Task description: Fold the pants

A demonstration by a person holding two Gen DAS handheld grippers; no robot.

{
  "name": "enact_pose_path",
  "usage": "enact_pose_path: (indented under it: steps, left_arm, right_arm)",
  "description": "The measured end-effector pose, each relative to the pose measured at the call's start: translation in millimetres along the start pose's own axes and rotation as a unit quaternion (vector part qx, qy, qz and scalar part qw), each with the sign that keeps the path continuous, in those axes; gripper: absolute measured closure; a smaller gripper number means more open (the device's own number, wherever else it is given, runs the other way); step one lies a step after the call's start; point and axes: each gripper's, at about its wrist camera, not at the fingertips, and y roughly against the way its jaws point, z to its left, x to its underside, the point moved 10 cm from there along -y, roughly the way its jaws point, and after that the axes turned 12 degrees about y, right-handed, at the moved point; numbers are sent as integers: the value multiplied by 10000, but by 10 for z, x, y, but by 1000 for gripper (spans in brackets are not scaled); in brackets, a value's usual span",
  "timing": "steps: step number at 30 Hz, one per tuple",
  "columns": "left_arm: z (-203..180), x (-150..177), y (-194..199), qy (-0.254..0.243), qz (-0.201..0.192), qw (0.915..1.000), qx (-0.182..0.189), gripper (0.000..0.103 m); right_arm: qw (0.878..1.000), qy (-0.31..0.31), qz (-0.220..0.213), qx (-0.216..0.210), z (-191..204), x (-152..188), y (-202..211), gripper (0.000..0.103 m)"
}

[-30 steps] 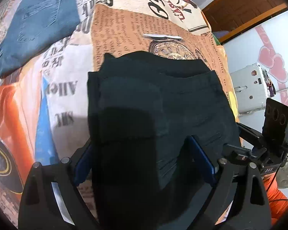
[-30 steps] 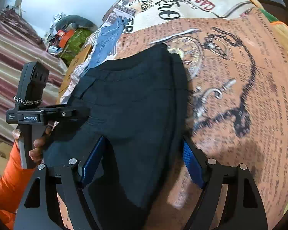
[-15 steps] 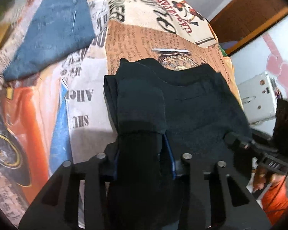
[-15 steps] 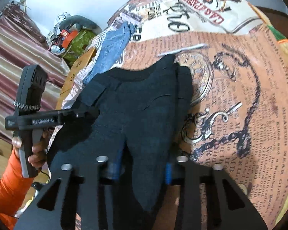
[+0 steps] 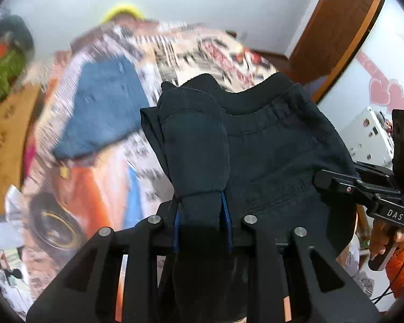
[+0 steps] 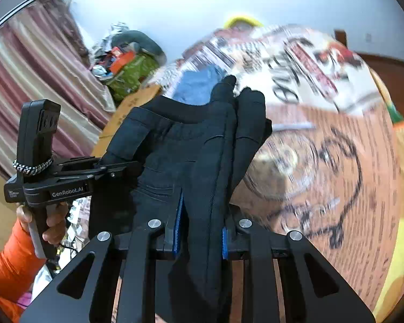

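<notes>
Left wrist view is showing the left gripper [image 5: 202, 223] pinching a thick bunch of the black pants [image 5: 269, 145] between its blue pads, and its jaws are closing tighter on the cloth. The right gripper [image 6: 199, 231] is doing the same on the other side, with its jaws closing on another fat fold of the pants. The pants are hanging up in the air between the two grippers, above the bed cover [image 6: 336, 161] with all the printed words and pictures on it. I am thinking this is the lifting part of the folding job, with both corners grabbed and the cloth being carried up. The next move is probably asking for both hands to go together and lay the held edge over the rest of the pants, keeping it flat and even so the fold is not coming out crooked. A pair of blue jeans [image 5: 102, 107] is lying on the cover further back. A person's hand [image 6: 48, 220] in an orange sleeve [image 6: 8, 266] is holding the left gripper's handle. Lots of things are hard to see. The bed cover is looking smeary and blurry in both views. The bottom part of the pants is hiding under the black gripper frames, so I cannot tell how much cloth is dangling or if any is touching the bed. The pile of stuff by the striped curtain [image 6: 27, 80] is too small to make out.
</notes>
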Motion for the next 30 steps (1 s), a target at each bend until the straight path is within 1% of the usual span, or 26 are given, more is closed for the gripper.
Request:
enact_pose_path:
  steps: [4,8,10,13,16,17,20,22,25,30]
  left_arm:
    - [148,-258,308,106,-417,9991,-15,78]
    - [371,-584,607,227,-873,9959,-61,78]
    - [468,-732,713,261,-1039,9942,-90,78]
    - [637,-996,818,362,-1267,9912,-129,78]
    - [827,-1252,844,425,-1460,9882,-209,78]
    - [907,-1369,849,423,-1605,9857,-277,79]
    - [1113,-1604,797,576,-1864,9800,-403,79]
    - [1246,-1732,715,699,-1929,9777,-449,79]
    - [1462,-1884,523,839,-1922,9765,-505,79]
    - [1854,-2100,-10,1103,-1746,9770,-524,79]
  right_arm:
    - [9993,258,-281,-44,187,-341,20,84]
    - [9970,552,-546,-40,356,-667,-3,84]
    - [9954,685,-665,-38,435,-869,-45,84]
    - [9931,860,-797,-15,523,-1150,-146,84]
    - [9907,1041,-870,49,573,-1413,-304,84]
    - [9896,1114,-901,92,586,-1512,-378,84]
    - [9891,1092,-980,102,573,-1722,-569,84]
    - [9887,1097,-1010,139,556,-1845,-740,84]
    - [9886,1126,-975,197,516,-1982,-1011,84]
    - [9911,1046,-783,249,341,-2070,-1516,84]
